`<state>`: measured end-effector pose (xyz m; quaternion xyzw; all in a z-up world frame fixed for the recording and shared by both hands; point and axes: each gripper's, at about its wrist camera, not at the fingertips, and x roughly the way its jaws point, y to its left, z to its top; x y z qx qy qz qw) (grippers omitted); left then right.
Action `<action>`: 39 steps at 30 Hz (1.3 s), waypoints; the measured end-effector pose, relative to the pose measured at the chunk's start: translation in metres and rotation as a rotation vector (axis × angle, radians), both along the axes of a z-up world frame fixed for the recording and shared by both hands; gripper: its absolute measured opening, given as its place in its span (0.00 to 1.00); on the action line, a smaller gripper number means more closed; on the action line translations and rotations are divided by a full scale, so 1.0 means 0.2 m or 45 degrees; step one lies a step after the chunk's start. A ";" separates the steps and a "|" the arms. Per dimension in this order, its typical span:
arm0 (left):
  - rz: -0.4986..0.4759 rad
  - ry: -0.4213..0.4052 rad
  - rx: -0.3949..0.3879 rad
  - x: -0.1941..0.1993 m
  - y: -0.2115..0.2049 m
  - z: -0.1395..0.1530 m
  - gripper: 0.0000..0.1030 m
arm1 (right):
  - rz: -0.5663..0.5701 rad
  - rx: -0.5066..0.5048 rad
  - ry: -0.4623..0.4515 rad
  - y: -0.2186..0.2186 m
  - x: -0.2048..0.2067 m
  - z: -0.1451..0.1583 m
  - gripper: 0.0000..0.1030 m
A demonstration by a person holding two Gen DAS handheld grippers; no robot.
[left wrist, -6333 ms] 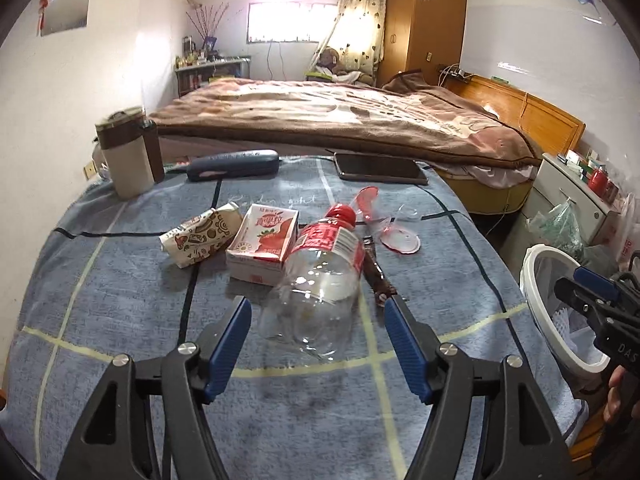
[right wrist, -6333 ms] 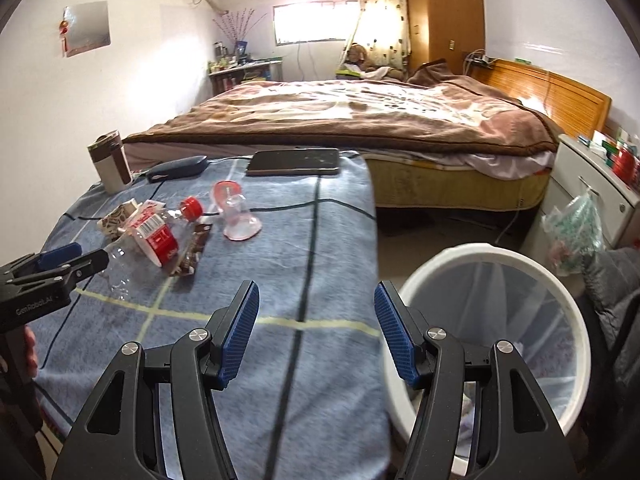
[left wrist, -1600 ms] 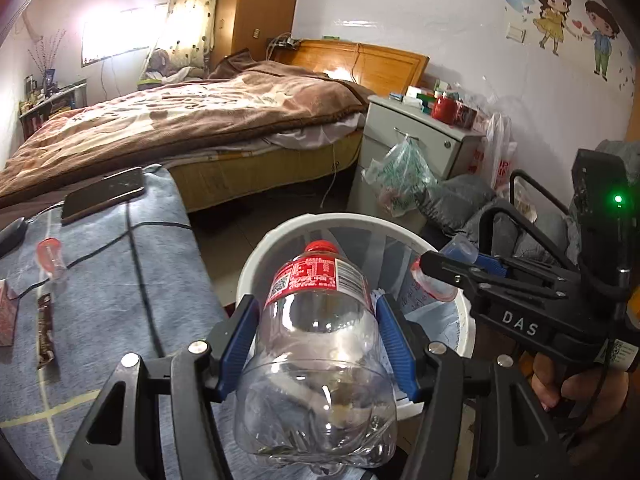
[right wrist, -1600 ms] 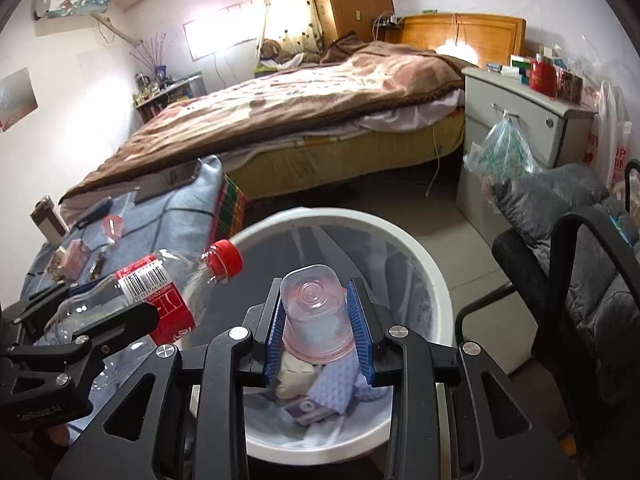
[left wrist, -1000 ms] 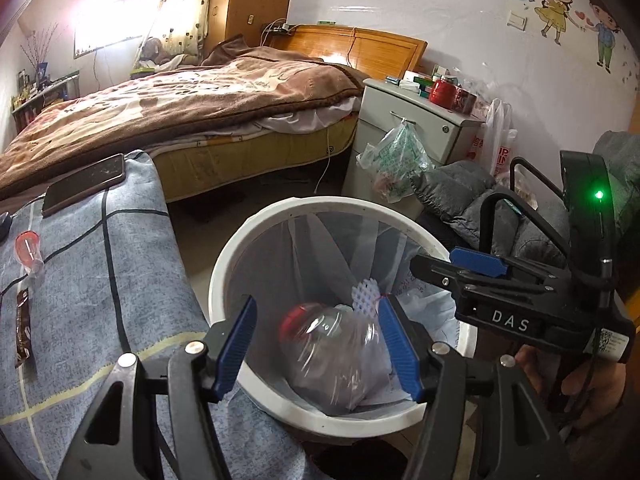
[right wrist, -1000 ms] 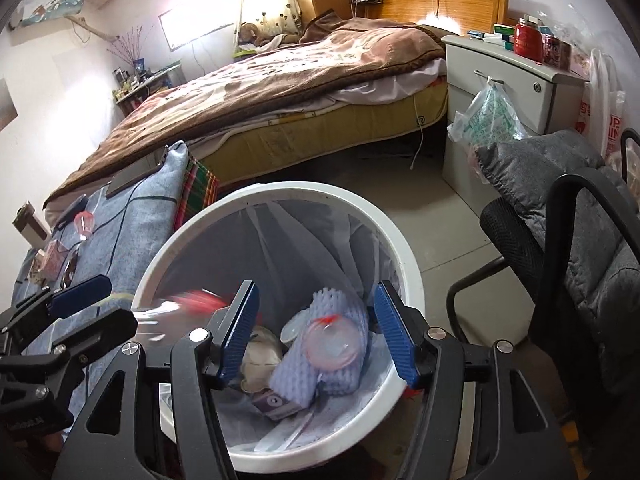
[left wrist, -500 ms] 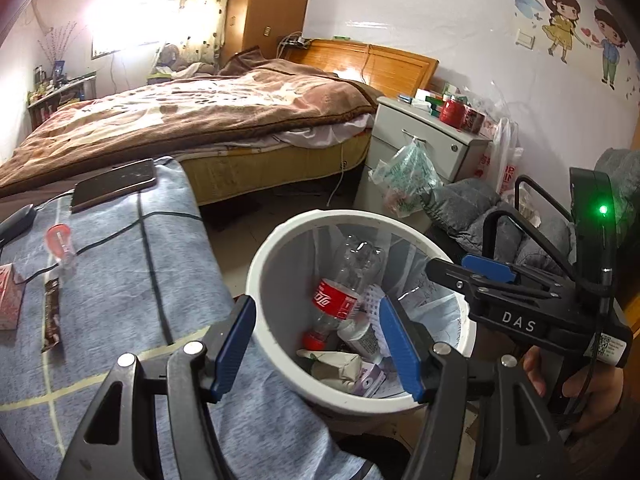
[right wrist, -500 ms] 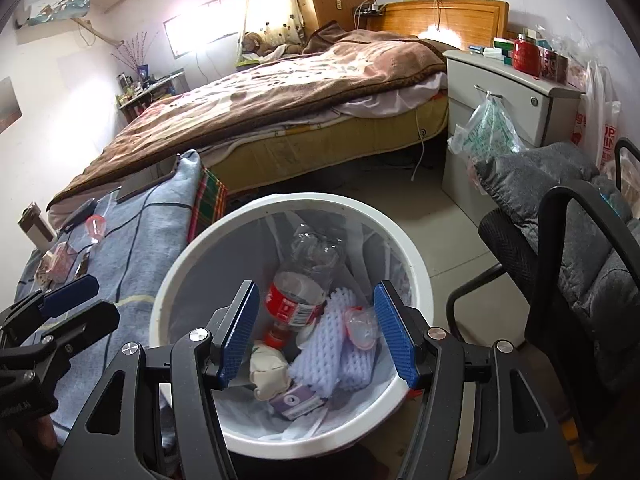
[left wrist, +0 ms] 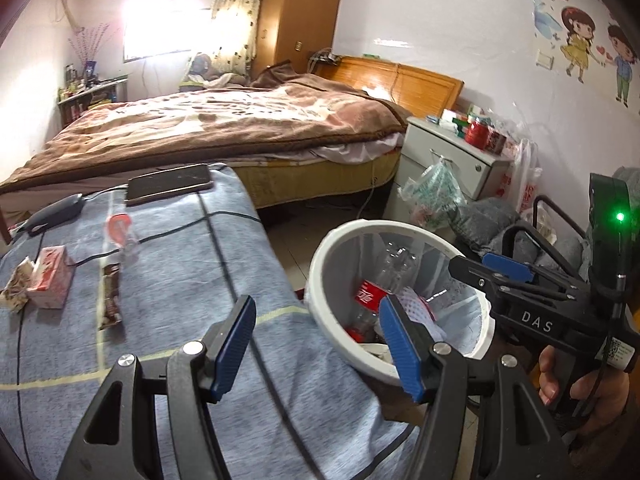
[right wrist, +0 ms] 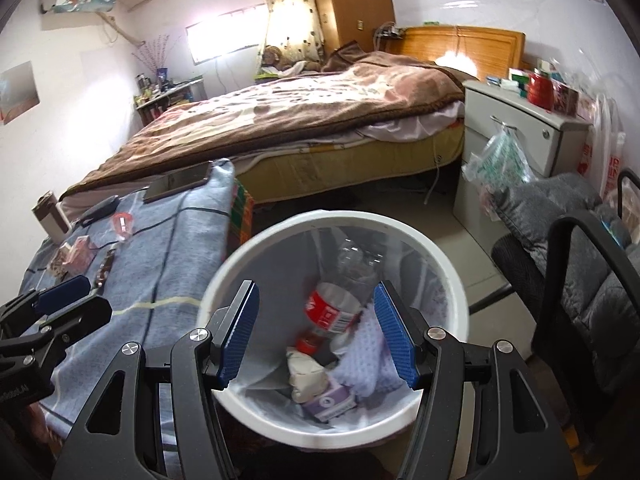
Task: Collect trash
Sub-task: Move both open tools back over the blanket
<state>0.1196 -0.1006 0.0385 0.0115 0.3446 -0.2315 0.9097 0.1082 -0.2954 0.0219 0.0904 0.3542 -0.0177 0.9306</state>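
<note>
The white trash bin (right wrist: 448,280) (left wrist: 320,256) stands beside the table and holds the clear bottle with a red label (right wrist: 340,300) (left wrist: 376,284) and other trash. My right gripper (right wrist: 316,328) is open and empty above the bin; it also shows in the left wrist view (left wrist: 496,268). My left gripper (left wrist: 316,340) is open and empty over the table's right edge. On the blue checked cloth (left wrist: 180,272) lie a red-and-white carton (left wrist: 50,282), a crumpled wrapper (left wrist: 16,290), a brown snack wrapper (left wrist: 110,300) and a clear cup with a red lid (left wrist: 120,228).
A tablet (left wrist: 168,186) and a dark case (left wrist: 52,214) lie at the table's far end, with a cable. A bed (left wrist: 208,128) lies behind. A white nightstand (left wrist: 452,160) and a grey-cushioned black chair (right wrist: 580,248) stand right of the bin.
Both grippers have let go: the bottle and the small cup dropped into the bin. My left gripper has since swung left, toward the table.
</note>
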 end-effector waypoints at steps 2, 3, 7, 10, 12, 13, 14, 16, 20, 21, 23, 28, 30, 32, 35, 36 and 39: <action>0.026 -0.011 -0.004 0.00 0.05 0.01 0.65 | 0.009 -0.006 -0.013 0.04 0.01 0.01 0.60; 0.040 -0.014 -0.005 0.00 0.08 0.01 0.64 | 0.016 -0.010 -0.020 0.06 0.00 0.02 0.60; 0.101 -0.028 0.005 -0.01 0.19 0.02 0.65 | 0.059 -0.014 -0.035 0.16 0.02 0.03 0.60; 0.149 -0.036 0.019 -0.01 0.28 0.02 0.65 | 0.086 -0.026 -0.045 0.23 0.03 0.04 0.60; 0.181 -0.039 0.015 -0.01 0.35 0.02 0.65 | 0.117 -0.015 -0.045 0.28 0.04 0.04 0.60; 0.196 -0.039 0.015 0.00 0.37 0.02 0.65 | 0.131 -0.008 -0.046 0.30 0.05 0.04 0.60; 0.211 -0.040 0.014 0.00 0.40 0.02 0.65 | 0.141 -0.007 -0.049 0.32 0.05 0.05 0.60; 0.238 -0.039 0.011 0.00 0.46 0.01 0.65 | 0.160 -0.011 -0.049 0.37 0.05 0.05 0.60; 0.283 -0.040 0.002 0.01 0.56 0.02 0.65 | 0.193 -0.006 -0.048 0.44 0.07 0.05 0.60; 0.298 -0.042 0.000 0.01 0.60 0.01 0.65 | 0.203 -0.005 -0.050 0.47 0.08 0.05 0.60; 0.330 -0.044 0.011 0.01 0.66 0.01 0.65 | 0.224 0.001 -0.053 0.51 0.09 0.06 0.60; 0.429 -0.043 0.005 0.03 0.84 0.00 0.65 | 0.298 -0.008 -0.036 0.65 0.15 0.04 0.60; 0.465 -0.049 0.013 0.03 0.92 0.00 0.65 | 0.323 -0.008 -0.026 0.70 0.17 0.04 0.60; 0.491 -0.047 0.022 0.04 0.98 0.00 0.65 | 0.352 -0.023 -0.018 0.76 0.19 0.03 0.60; 0.547 -0.038 0.026 0.06 1.08 -0.01 0.65 | 0.386 -0.033 0.001 0.83 0.24 0.02 0.60; 0.560 -0.034 0.016 0.06 1.12 -0.01 0.65 | 0.394 -0.031 0.006 0.84 0.25 0.01 0.60; 0.584 -0.017 0.012 0.09 1.18 -0.04 0.65 | 0.419 -0.016 0.039 0.91 0.30 -0.01 0.60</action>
